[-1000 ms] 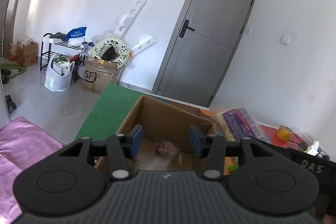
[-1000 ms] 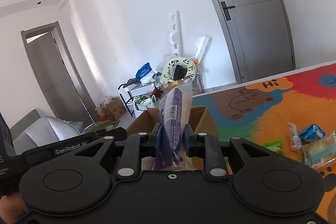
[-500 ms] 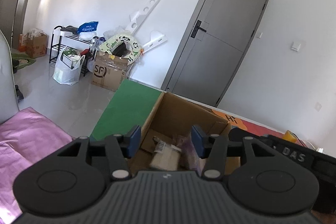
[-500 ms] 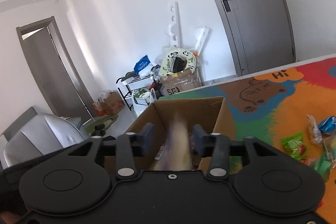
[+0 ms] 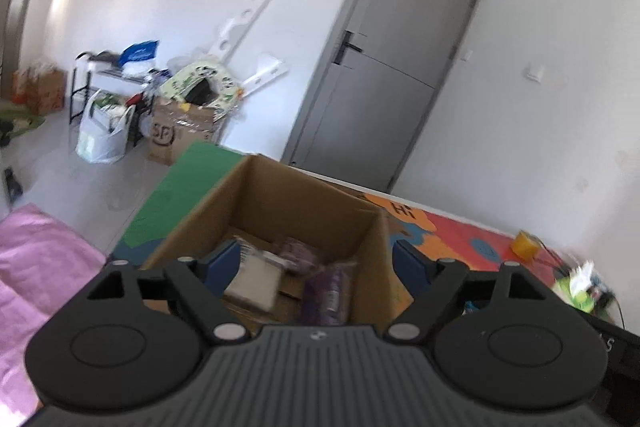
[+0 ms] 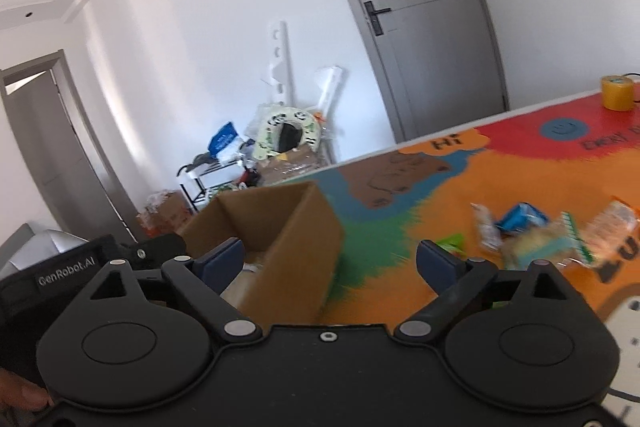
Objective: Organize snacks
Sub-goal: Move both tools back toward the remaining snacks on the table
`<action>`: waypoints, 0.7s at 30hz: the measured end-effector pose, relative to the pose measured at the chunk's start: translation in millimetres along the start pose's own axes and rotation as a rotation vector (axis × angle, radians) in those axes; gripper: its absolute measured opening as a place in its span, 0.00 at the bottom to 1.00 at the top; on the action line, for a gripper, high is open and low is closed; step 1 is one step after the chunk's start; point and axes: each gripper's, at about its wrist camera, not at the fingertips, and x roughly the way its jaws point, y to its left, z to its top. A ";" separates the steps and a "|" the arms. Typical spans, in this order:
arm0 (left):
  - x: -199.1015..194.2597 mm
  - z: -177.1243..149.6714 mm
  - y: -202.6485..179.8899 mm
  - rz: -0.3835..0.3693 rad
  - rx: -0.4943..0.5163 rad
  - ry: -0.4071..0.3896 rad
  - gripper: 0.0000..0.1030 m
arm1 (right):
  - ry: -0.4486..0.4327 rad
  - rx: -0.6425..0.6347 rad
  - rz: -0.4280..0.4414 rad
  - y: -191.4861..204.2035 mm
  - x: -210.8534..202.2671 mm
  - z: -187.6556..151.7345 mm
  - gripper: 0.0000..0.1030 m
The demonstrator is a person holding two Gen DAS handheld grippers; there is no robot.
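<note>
An open cardboard box stands on the colourful mat. Inside it lie a purple snack packet, a pale flat packet and other wrappers. My left gripper is open and empty, just above the box's near side. My right gripper is open and empty, over the box's right wall. Several loose snacks lie on the mat to the right: a blue packet, a green one and clear-wrapped ones.
A yellow tape roll sits at the mat's far right edge. A grey door is behind. Bags, a rack and an SF carton crowd the far wall. A pink cloth lies at the left.
My right gripper opened and let the purple packet drop into the box, then swung right toward the loose snacks. My left gripper opened wider and shifted over the box.
</note>
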 end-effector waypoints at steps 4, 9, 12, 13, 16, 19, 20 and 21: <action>-2.8 -8.0 -16.4 -0.038 0.014 0.017 0.80 | -0.010 0.023 -0.032 -17.4 -15.1 -3.2 0.93; -7.7 -18.0 -33.6 -0.070 0.037 0.025 0.83 | -0.027 0.034 -0.067 -35.0 -34.3 -7.0 0.94; -11.0 -22.7 -45.5 -0.090 0.063 0.023 0.86 | -0.039 0.042 -0.089 -46.6 -44.5 -8.9 0.95; -11.6 -24.5 -49.9 -0.093 0.074 0.025 0.88 | -0.044 0.046 -0.095 -50.8 -48.2 -9.7 0.96; -11.8 -30.1 -60.2 -0.112 0.091 0.031 0.93 | -0.065 0.061 -0.116 -63.6 -59.5 -10.4 1.00; -12.6 -33.6 -69.4 -0.121 0.113 0.028 0.96 | -0.074 0.069 -0.143 -74.5 -68.2 -11.7 1.00; -13.2 -34.9 -72.3 -0.130 0.117 0.029 0.96 | -0.075 0.069 -0.149 -77.4 -70.7 -12.3 1.00; -12.5 -34.8 -75.2 -0.137 0.118 0.030 0.96 | -0.076 0.070 -0.150 -80.0 -72.8 -12.8 1.00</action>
